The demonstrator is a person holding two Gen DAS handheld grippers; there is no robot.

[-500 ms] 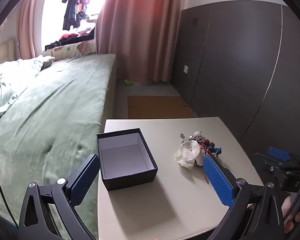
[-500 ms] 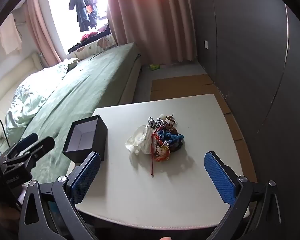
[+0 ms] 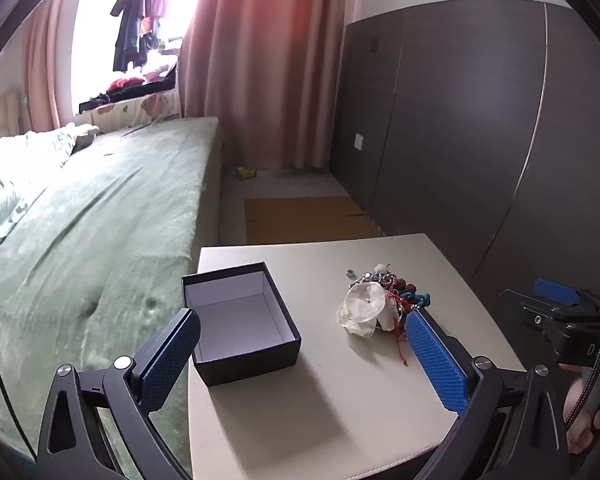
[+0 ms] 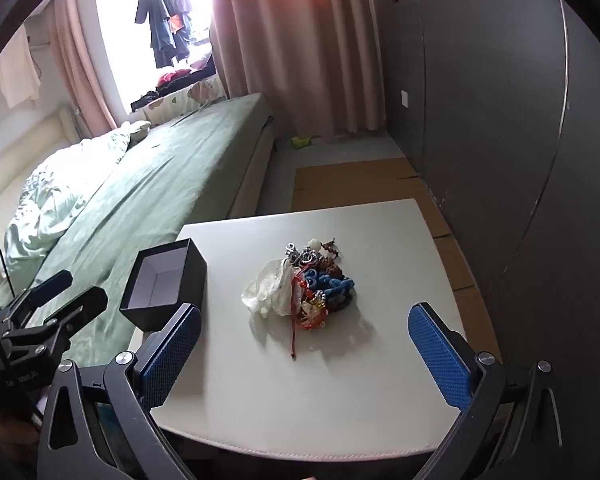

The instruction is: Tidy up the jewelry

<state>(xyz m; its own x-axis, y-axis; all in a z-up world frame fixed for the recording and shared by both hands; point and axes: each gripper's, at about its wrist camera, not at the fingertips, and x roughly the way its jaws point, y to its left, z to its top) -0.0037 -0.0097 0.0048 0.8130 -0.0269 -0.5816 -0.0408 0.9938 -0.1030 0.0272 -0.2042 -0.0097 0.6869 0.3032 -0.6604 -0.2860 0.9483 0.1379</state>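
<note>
A tangled pile of jewelry, with white, red, blue and silver pieces, lies in the middle of a small white table. The same pile of jewelry shows at the right in the left wrist view. An open black box with a pale inside stands on the table's left part, also seen as the black box in the right wrist view. My left gripper hovers open over the near table edge, box just ahead of its left finger. My right gripper is open, short of the pile, holding nothing.
A bed with a green cover runs along the table's left side. Dark wardrobe panels stand at the right. Cardboard lies on the floor beyond the table, pink curtains behind. The other gripper appears at each view's edge.
The left wrist view has shifted a little, so the box and pile sit slightly lower and nearer. The right gripper's view is nearly unchanged. Both grippers stay open.
</note>
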